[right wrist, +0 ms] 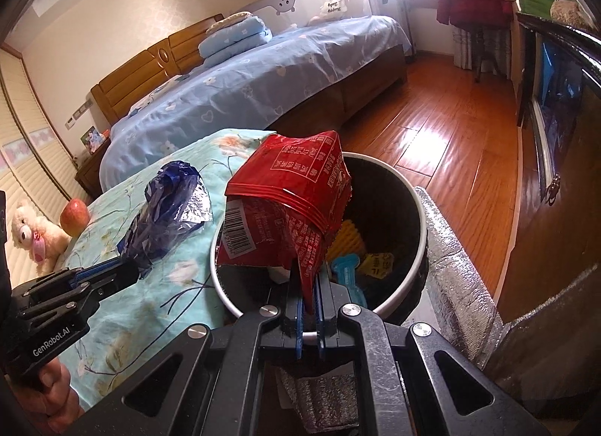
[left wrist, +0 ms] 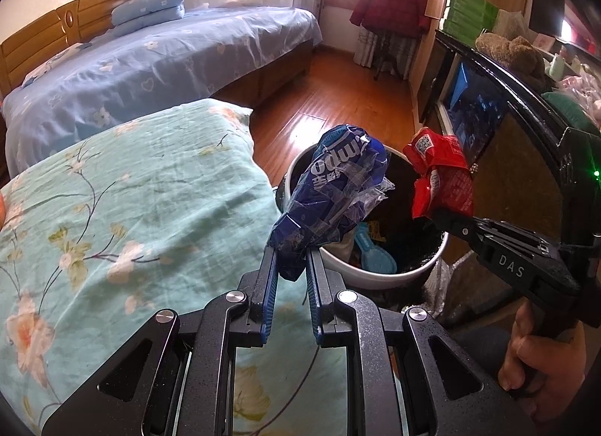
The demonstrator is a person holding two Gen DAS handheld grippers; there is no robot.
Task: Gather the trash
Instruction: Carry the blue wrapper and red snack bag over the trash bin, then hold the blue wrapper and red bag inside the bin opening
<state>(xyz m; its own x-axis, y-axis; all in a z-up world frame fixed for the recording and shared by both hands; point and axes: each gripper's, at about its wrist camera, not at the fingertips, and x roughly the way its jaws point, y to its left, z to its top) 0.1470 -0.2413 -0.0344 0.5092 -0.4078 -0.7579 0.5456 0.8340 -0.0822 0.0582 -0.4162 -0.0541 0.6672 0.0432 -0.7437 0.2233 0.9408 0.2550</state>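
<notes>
My left gripper (left wrist: 291, 253) is shut on a crumpled blue wrapper (left wrist: 334, 188) and holds it over the near left rim of the white bin (left wrist: 379, 278). It also shows in the right wrist view (right wrist: 129, 265) with the blue wrapper (right wrist: 169, 210) above the bedspread beside the bin. My right gripper (right wrist: 308, 285) is shut on a red snack bag (right wrist: 293, 191) and holds it over the bin (right wrist: 413, 274), which has a black liner and some trash inside. The red bag (left wrist: 439, 176) also shows in the left wrist view, above the bin's right side.
A bed with a teal floral cover (left wrist: 112, 229) lies left of the bin. A second bed with blue sheets (left wrist: 150, 67) is behind it. An apple (right wrist: 75, 216) and a teddy bear (right wrist: 33, 240) lie on the floral cover. A dark cabinet (left wrist: 507, 105) stands right. Silver foil padding (right wrist: 450, 248) sits beside the bin.
</notes>
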